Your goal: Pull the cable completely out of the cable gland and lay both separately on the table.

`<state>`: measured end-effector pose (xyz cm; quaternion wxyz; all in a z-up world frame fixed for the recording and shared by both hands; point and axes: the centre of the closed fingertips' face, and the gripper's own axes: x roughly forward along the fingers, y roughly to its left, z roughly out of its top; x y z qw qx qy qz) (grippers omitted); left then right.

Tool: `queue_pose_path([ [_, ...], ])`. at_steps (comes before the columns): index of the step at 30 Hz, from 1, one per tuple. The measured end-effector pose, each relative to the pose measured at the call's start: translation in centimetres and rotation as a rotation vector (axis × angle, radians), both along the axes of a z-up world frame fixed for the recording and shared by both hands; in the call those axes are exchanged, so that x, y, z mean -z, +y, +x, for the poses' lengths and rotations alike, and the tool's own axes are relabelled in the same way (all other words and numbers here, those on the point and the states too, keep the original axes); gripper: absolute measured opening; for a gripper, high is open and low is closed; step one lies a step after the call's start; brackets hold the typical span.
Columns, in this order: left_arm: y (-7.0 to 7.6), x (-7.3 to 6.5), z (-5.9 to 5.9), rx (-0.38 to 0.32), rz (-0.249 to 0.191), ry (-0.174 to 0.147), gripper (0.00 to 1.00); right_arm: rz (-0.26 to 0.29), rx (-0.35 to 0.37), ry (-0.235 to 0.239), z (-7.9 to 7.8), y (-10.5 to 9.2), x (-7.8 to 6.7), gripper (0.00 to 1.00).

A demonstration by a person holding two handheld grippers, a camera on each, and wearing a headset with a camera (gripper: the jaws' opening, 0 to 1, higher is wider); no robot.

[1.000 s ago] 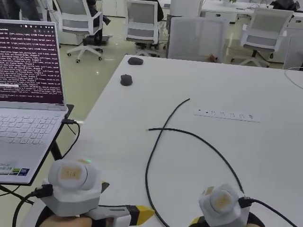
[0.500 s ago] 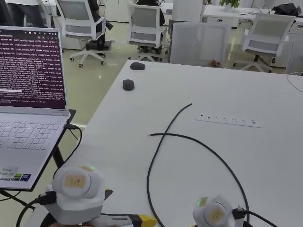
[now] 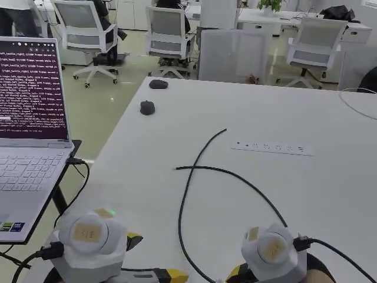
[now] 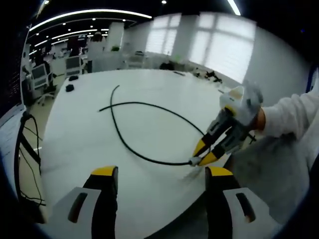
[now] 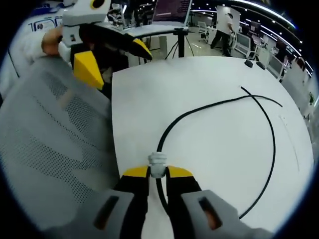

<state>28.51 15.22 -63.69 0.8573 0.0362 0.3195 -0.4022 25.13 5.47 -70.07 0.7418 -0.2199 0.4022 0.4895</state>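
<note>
A long black cable (image 3: 235, 177) lies in crossing loops on the white table (image 3: 306, 194). Its near end passes through a small white cable gland (image 5: 158, 162). My right gripper (image 5: 157, 173) is shut on that gland at the table's near edge, and the cable (image 5: 209, 107) runs forward out of it. In the left gripper view, my left gripper (image 4: 162, 172) stands open and holds nothing. It is a short way from the right gripper (image 4: 202, 154) and the gland (image 4: 193, 161). The right gripper view shows the left gripper (image 5: 117, 62) at the upper left, open.
An open laptop (image 3: 29, 118) sits on a stand left of the table, with a cord hanging off it. Two dark mice (image 3: 147, 107) (image 3: 158, 84) lie at the far left. A white power strip (image 3: 271, 147) lies mid-table. Office chairs stand beyond.
The head camera has shifted a little. The cable's loops lie as before, and both grippers stay low at the table's near edge.
</note>
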Motion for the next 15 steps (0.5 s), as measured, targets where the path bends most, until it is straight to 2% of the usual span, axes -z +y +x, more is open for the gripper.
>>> queue_pose_path([
  [2, -0.7, -0.4, -0.3, 0.048, -0.008, -0.019, 0.69, 0.002, -0.011, -0.014, 0.0, -0.1, -1.0, 0.10],
  [4, -1.7, -1.2, -0.4, 0.125, -0.002, -0.079, 0.66, 0.005, -0.025, -0.029, -0.1, -0.1, -2.4, 0.10],
  [5, -2.1, -1.5, -0.5, 0.153, 0.001, -0.097, 0.65, 0.006, -0.038, -0.040, -0.2, -0.2, -3.1, 0.10],
  [7, -3.2, -2.0, -0.7, 0.212, 0.005, -0.122, 0.63, 0.013, -0.050, -0.060, -0.2, -0.2, -4.2, 0.10],
  [10, -4.8, -2.9, -1.1, 0.284, -0.040, -0.128, 0.59, 0.020, -0.060, -0.075, -0.3, -0.3, -5.3, 0.10],
  [12, -5.7, -3.5, -1.4, 0.342, -0.040, -0.150, 0.56, 0.022, -0.063, -0.085, -0.4, -0.4, -5.9, 0.10],
  [13, -6.3, -3.9, -1.5, 0.387, -0.028, -0.181, 0.55, 0.020, -0.073, -0.090, -0.6, -0.4, -6.3, 0.10],
  [15, -6.9, -4.1, -1.8, 0.423, -0.030, -0.193, 0.52, 0.020, -0.089, -0.099, -0.9, -0.4, -6.8, 0.10],
])
